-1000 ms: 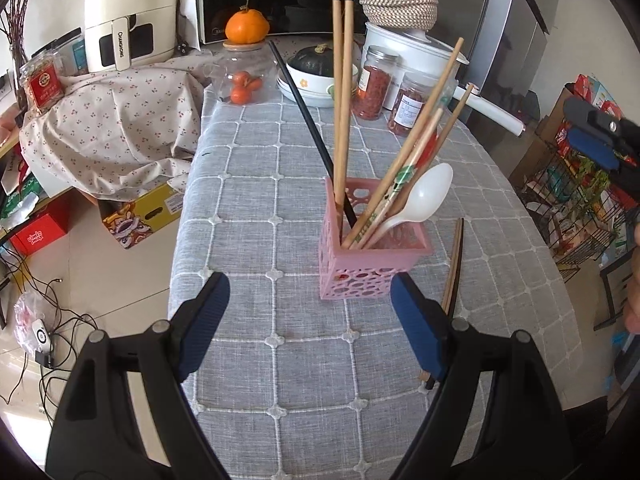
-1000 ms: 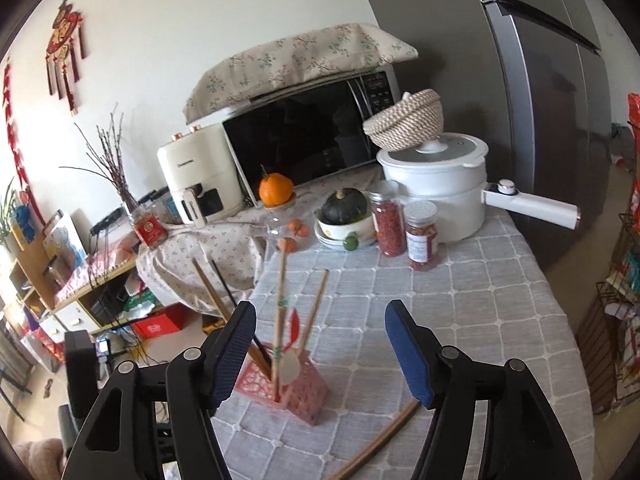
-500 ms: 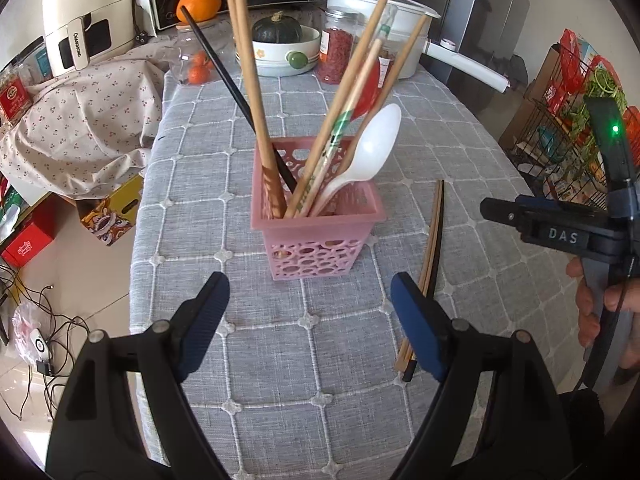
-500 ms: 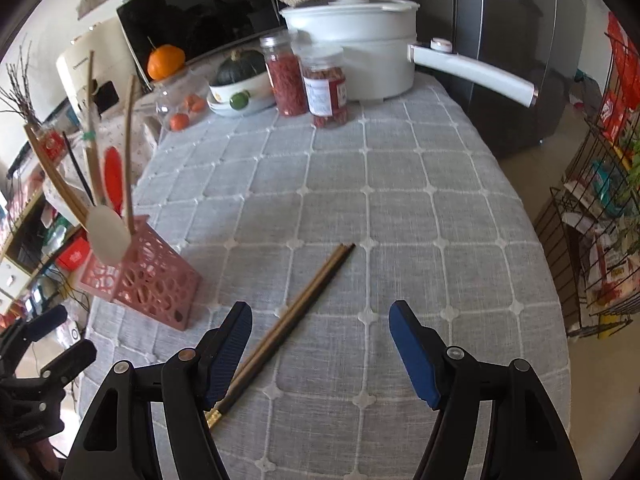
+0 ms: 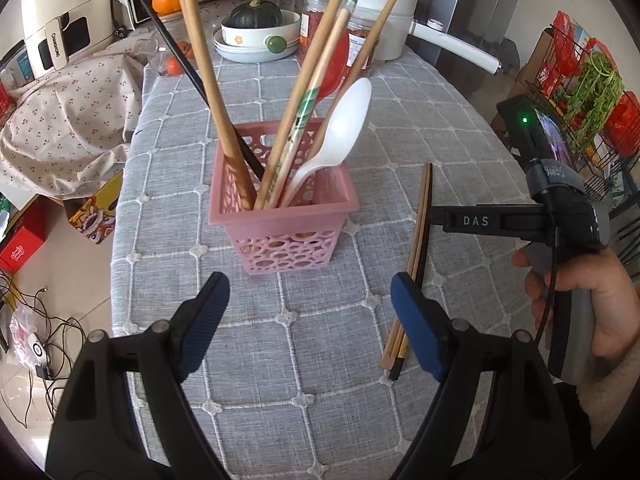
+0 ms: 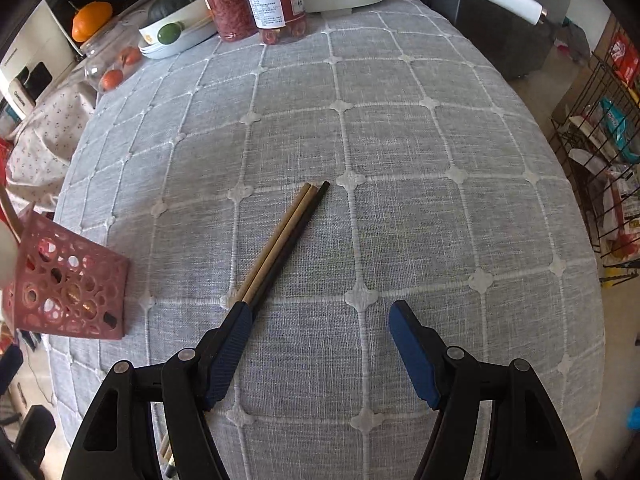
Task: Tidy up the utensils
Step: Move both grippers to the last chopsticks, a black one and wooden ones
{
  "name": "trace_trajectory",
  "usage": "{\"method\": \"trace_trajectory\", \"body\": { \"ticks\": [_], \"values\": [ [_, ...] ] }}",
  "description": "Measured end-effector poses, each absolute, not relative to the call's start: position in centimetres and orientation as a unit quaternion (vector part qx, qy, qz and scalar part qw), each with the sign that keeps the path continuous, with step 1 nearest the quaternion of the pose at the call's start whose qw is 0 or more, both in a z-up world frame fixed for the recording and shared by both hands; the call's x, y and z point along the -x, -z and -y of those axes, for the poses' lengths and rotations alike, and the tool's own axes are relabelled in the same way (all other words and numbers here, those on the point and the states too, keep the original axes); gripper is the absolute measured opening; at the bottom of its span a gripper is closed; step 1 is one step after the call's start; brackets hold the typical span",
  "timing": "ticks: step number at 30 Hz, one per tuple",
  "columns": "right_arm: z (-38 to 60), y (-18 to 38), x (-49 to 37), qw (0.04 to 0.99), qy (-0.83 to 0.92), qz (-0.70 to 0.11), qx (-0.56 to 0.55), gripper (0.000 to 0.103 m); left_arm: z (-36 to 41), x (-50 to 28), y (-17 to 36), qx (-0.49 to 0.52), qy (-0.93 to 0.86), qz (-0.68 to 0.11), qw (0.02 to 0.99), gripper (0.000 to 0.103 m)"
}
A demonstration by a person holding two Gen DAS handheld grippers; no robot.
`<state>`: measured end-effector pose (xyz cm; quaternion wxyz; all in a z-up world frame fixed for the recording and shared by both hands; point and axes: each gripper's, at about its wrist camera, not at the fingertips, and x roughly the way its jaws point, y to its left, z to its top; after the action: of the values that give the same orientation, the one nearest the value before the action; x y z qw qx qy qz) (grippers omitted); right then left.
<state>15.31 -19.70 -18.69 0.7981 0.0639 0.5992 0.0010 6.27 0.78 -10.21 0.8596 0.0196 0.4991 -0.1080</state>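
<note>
Three loose chopsticks point(image 6: 286, 242) (two tan, one dark) lie side by side on the grey tablecloth point(image 6: 400, 152), just right of the pink basket point(image 5: 280, 220), which holds more chopsticks and a white spoon point(image 5: 336, 140). Right gripper point(image 6: 320, 344) is low over the cloth, jaws spread wide, left pad point(image 6: 230, 352) over the sticks' near ends. Left gripper point(image 5: 308, 320) sits in front of the basket, jaws apart, holding nothing.

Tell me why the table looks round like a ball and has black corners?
Right wrist view: the fisheye lens bulges the gray tablecloth and bends its grid; black corners are the lens edge. Left wrist view: same curving, daylight is soft, and the pink basket stays sharp while edges smear slightly.
</note>
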Motion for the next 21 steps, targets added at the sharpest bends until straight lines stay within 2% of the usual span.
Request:
{"method": "trace_trajectory", "body": {
  "ticks": [19,21],
  "values": [
    [17.5,19.4,-16.0,0.788,0.028,-0.615,-0.033,0.076,-1.3,-6.1,10.2,-0.023,0.108,-0.499,0.86,0.083],
    [17.0,19.4,-16.0,0.789,0.029,-0.614,-0.021,0.074,-1.2,-6.1,10.2,-0.023,0.109,-0.498,0.86,0.083]
  ]
}}
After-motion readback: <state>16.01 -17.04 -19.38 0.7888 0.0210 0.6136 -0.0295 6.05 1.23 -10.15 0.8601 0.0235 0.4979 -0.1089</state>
